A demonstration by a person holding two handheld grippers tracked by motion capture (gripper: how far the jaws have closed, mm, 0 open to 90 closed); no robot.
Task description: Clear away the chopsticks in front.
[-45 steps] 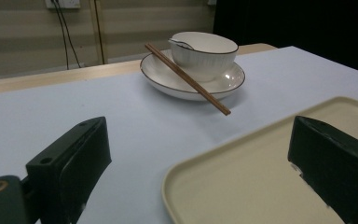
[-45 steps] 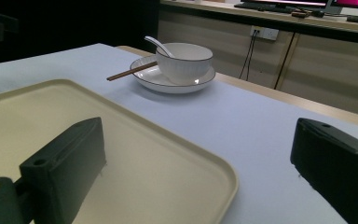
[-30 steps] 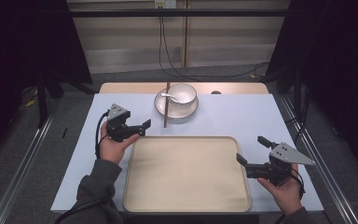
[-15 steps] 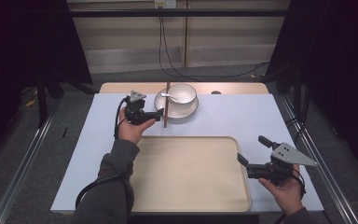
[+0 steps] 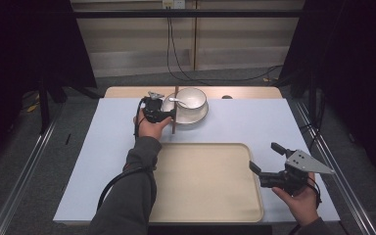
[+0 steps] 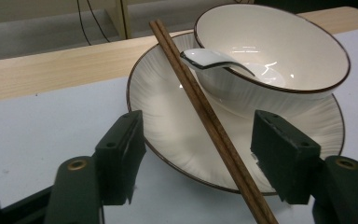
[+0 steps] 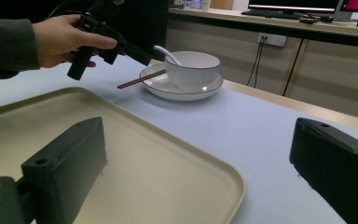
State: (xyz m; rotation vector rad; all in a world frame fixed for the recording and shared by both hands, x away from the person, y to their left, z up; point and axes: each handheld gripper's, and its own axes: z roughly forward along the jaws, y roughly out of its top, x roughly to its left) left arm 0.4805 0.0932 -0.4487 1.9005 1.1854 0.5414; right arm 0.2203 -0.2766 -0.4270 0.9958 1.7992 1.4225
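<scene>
Looking down from the high view, the left gripper is at the left edge of the plate, right by the chopsticks, which lie across the plate's left rim and point toward the tray; its jaws are too small here to judge. The bowl stands on the plate with a white spoon in it. The right gripper is over the right edge of the tray, held by the right hand, with jaws spread wide and nothing between them. In the left gripper view, the two jaws stand wide apart, one on each side of the chopsticks, and do not touch them. The chopsticks rest on the plate beside the bowl, and their near ends are cut off at the bottom edge. The spoon leans on the bowl's rim. In the right gripper view, the jaws are also wide open and empty above the tray. Farther off, the left hand holds the left gripper next to the chopsticks, but whether it touches them I cannot tell.
</scene>
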